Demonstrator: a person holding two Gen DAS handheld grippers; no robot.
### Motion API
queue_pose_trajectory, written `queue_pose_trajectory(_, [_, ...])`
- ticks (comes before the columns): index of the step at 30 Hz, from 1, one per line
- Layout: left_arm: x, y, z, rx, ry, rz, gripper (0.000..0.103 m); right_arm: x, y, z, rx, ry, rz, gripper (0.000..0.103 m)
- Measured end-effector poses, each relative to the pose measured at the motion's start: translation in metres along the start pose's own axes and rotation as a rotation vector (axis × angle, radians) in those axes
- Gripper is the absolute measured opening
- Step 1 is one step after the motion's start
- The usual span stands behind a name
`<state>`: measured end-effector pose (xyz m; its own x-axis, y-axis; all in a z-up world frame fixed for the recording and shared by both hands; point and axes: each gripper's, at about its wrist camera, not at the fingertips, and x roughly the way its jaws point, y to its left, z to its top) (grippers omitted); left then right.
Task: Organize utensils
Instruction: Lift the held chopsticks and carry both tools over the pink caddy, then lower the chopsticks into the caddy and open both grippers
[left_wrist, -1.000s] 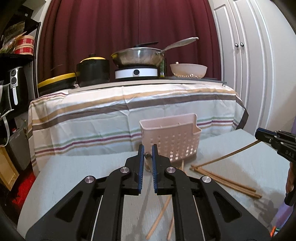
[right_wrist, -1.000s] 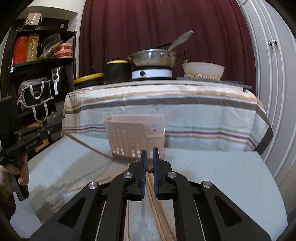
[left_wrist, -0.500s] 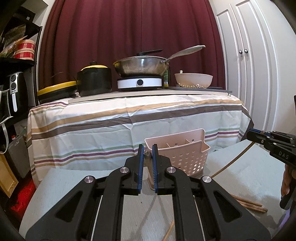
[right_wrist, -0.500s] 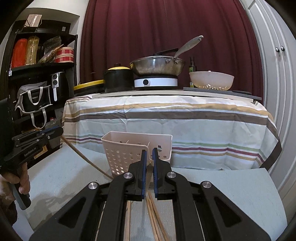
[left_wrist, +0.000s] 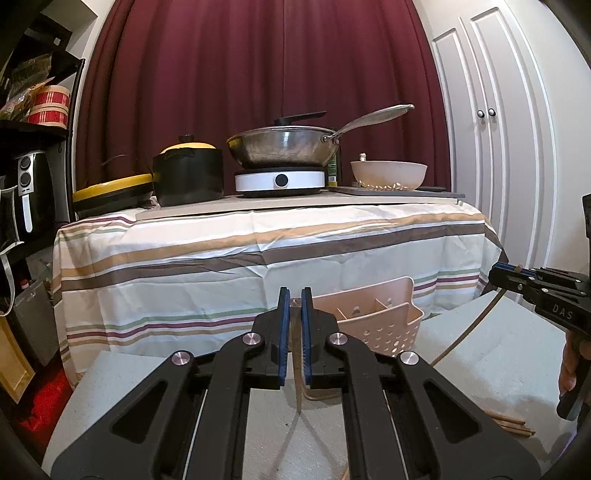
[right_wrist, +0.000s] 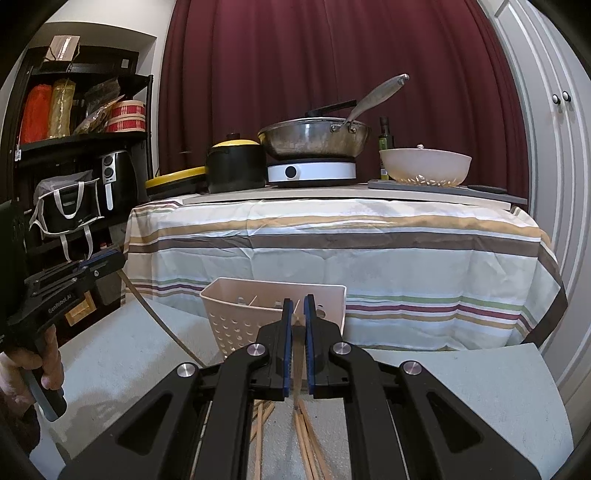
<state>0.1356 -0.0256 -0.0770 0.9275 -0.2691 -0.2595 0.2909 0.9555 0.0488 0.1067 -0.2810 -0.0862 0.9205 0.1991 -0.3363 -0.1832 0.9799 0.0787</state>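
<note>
Since a second ago: both your grippers have risen; the pale pink perforated plastic caddy (left_wrist: 373, 317) sits lower in each view, and its inner dividers show.
Left gripper (left_wrist: 294, 301): jaws clenched on a thin wooden chopstick (left_wrist: 297, 384) that hangs down towards the grey table surface (left_wrist: 491, 354).
Right gripper (right_wrist: 298, 308): jaws clenched on another slim wooden chopstick (right_wrist: 295, 376), also hanging down.
Caddy: standing on the grey surface just beyond both sets of fingertips, open side up.
Loose chopsticks (right_wrist: 308, 443): lying on the surface under your right gripper.
In the way: nothing lies between either gripper and the caddy.
Behind: striped tablecloth (left_wrist: 258, 254), steel wok (left_wrist: 284, 147) on a white hob (left_wrist: 280, 181), black pot with yellow lid (left_wrist: 188, 177), cream bowl (left_wrist: 388, 174), maroon curtain (left_wrist: 258, 74).
Only the left view: your right gripper side-on, its chopstick slanting down.
Only the right view: your hand (right_wrist: 44, 365) on the left gripper's handle; a black shelf (right_wrist: 81, 140) of packets.
</note>
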Motion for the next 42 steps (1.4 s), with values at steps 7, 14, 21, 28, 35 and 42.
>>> queue_pose_trajectory(7, [-0.01, 0.011, 0.027, -0.037, -0.008, -0.033, 0.006, -0.007, -0.004, 0.017, 0.011, -0.023, 0.019, 0.006])
queue_pose_trajectory(14, [-0.026, 0.019, 0.074, -0.058, -0.061, -0.074, 0.006, -0.026, -0.01, 0.056, 0.01, -0.074, 0.063, 0.006])
queue_pose_trajectory(21, [-0.033, 0.015, 0.117, -0.041, -0.147, -0.076, 0.006, -0.036, -0.018, 0.092, 0.005, -0.139, 0.069, 0.006])
queue_pose_trajectory(28, [-0.007, 0.004, 0.138, -0.05, -0.18, -0.092, 0.006, -0.004, -0.031, 0.107, 0.012, -0.136, 0.044, 0.006])
queue_pose_trajectory(35, [0.033, 0.0, 0.127, -0.081, -0.115, -0.116, 0.006, 0.035, -0.038, 0.097, 0.049, -0.066, 0.059, 0.006])
queue_pose_trajectory(42, [0.082, 0.002, 0.087, -0.11, 0.019, -0.121, 0.006, 0.08, -0.044, 0.067, 0.102, 0.042, 0.076, 0.006])
